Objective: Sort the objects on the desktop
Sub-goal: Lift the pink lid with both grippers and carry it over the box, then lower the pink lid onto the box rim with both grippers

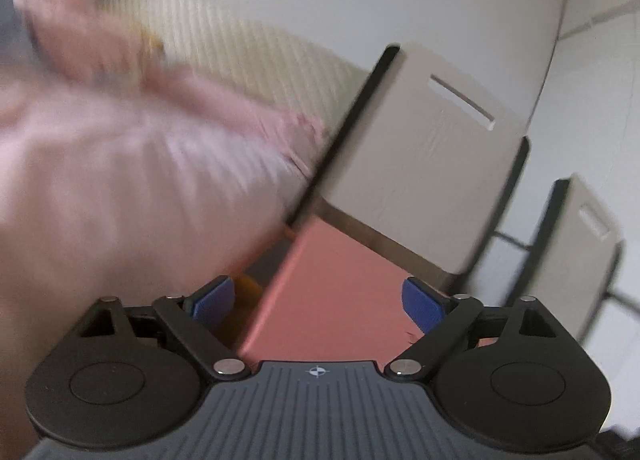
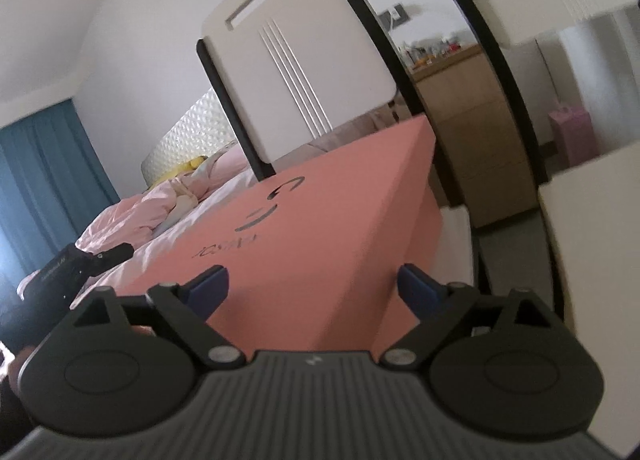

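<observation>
A large salmon-pink box [image 2: 332, 236] with dark lettering on its top fills the middle of the right wrist view. My right gripper [image 2: 316, 288] has its blue pads wide apart on either side of the box's near end; whether they press on it is not clear. In the left wrist view the same pink box [image 1: 336, 292] lies between the blue pads of my left gripper [image 1: 320, 300], which also stand wide apart around its end. The left view is motion-blurred.
White chair backs with black frames [image 1: 420, 164] [image 2: 296, 60] stand right behind the box. A bed with pink bedding [image 1: 120, 164] [image 2: 160, 204] and a cream headboard lies to the left. A wooden dresser [image 2: 472, 132] and a white table edge [image 2: 600, 260] are at right.
</observation>
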`<state>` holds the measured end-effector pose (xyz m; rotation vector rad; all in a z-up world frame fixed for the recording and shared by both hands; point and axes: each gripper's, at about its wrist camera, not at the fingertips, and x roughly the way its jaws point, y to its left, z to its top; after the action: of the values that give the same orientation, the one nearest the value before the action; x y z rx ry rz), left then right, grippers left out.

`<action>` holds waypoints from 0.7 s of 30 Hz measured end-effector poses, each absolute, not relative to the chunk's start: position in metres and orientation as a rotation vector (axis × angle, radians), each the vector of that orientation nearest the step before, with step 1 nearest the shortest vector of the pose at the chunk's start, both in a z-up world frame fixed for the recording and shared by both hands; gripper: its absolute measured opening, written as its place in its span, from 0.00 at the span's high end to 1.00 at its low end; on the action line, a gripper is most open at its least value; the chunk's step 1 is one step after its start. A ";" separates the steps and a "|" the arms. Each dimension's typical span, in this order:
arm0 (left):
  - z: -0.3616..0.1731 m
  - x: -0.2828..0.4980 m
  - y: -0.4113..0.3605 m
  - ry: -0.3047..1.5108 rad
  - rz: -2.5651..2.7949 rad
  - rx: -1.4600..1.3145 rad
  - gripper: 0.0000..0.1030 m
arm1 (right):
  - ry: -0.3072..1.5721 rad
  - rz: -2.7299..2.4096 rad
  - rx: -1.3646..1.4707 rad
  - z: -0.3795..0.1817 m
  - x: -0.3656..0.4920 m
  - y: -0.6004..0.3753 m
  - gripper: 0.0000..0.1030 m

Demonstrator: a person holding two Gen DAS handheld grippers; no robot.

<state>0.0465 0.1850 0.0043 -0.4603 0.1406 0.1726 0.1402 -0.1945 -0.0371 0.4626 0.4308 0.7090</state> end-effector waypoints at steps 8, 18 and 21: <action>0.005 0.046 0.177 0.134 0.209 -0.386 0.09 | 0.433 0.682 0.588 -0.046 0.142 -0.198 0.25; 0.004 0.048 0.179 0.130 0.261 -0.352 0.08 | 0.394 0.683 0.584 -0.042 0.146 -0.174 0.26; 0.004 0.049 0.180 0.132 0.275 -0.342 0.08 | 0.381 0.676 0.580 -0.042 0.147 -0.166 0.26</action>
<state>0.0491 0.1803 0.0038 -0.3418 0.1318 0.2746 0.1470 -0.1661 -0.0421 0.5800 0.3811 0.6758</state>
